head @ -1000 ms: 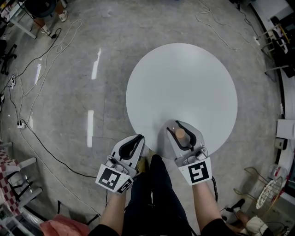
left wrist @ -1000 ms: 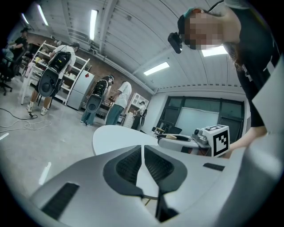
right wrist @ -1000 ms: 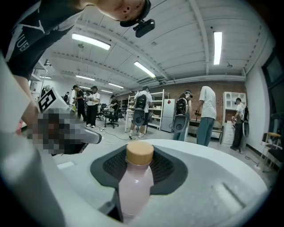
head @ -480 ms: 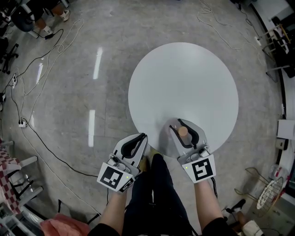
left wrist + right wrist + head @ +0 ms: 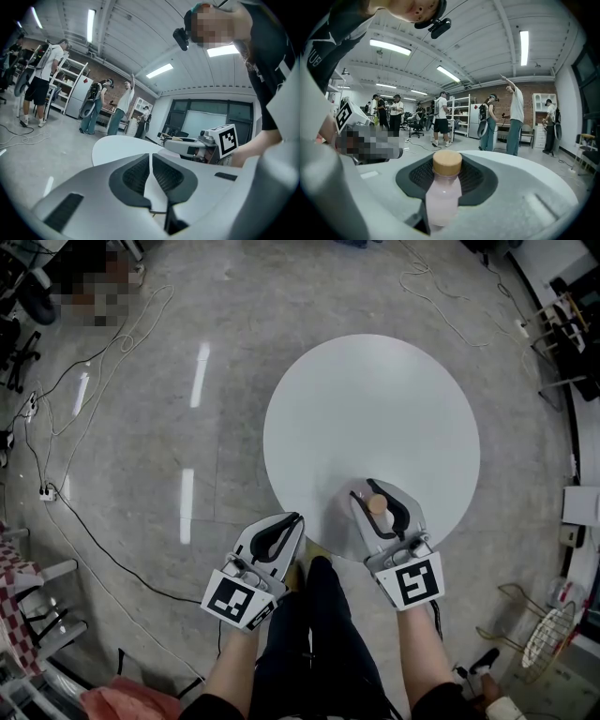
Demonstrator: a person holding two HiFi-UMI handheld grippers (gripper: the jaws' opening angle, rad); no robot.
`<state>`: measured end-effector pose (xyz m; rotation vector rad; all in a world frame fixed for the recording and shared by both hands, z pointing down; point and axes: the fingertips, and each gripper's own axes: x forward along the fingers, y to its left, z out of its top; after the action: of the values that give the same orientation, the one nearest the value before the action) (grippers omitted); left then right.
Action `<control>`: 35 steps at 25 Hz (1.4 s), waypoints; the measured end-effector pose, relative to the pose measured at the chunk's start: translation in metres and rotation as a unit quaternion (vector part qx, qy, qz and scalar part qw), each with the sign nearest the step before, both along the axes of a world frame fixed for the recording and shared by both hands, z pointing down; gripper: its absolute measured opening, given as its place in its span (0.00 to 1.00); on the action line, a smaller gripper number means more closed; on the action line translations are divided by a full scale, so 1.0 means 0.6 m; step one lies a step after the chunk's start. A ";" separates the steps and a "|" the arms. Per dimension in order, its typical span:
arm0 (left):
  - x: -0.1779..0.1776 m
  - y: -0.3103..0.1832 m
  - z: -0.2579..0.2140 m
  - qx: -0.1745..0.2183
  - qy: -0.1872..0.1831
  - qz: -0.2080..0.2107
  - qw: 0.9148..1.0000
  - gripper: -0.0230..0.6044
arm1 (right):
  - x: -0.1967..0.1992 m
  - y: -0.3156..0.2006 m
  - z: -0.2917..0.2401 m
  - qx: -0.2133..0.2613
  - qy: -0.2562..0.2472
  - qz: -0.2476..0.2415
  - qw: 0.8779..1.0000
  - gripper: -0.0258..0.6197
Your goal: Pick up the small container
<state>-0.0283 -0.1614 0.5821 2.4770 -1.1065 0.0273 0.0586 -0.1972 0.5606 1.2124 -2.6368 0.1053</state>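
Small container (image 5: 443, 194), a pale pink bottle with a tan cap, stands upright between the pads of the right gripper (image 5: 380, 487). Its jaws are clamped on the bottle's sides, over the near edge of the round white table (image 5: 375, 399). Just off that rim, the left gripper (image 5: 278, 532) has its jaws together, nothing between them.

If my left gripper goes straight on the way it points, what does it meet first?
Likely the round table near its rim; nothing else shows ahead of the left gripper, though depth is unclear.
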 end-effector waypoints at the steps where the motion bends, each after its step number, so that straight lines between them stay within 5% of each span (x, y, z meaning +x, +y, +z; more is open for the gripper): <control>1: 0.000 0.000 -0.003 0.000 0.000 0.000 1.000 0.07 | 0.002 0.000 -0.004 0.000 0.001 0.001 1.000 0.23; 10: 0.053 0.001 -0.001 -0.004 -0.047 0.060 0.997 0.07 | 0.014 -0.002 -0.078 0.013 0.000 0.005 1.000 0.23; 21: 0.173 -0.009 -0.036 0.019 -0.090 0.163 0.982 0.07 | 0.032 0.009 -0.200 0.024 0.015 -0.008 1.000 0.23; 35: 0.223 -0.014 -0.191 0.080 -0.069 0.189 0.976 0.07 | 0.045 0.024 -0.327 0.016 0.015 -0.019 1.000 0.23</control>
<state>0.1055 -0.1696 0.4673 2.8355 -0.6937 0.2351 0.0856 -0.1829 0.3642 1.1645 -2.6435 0.0377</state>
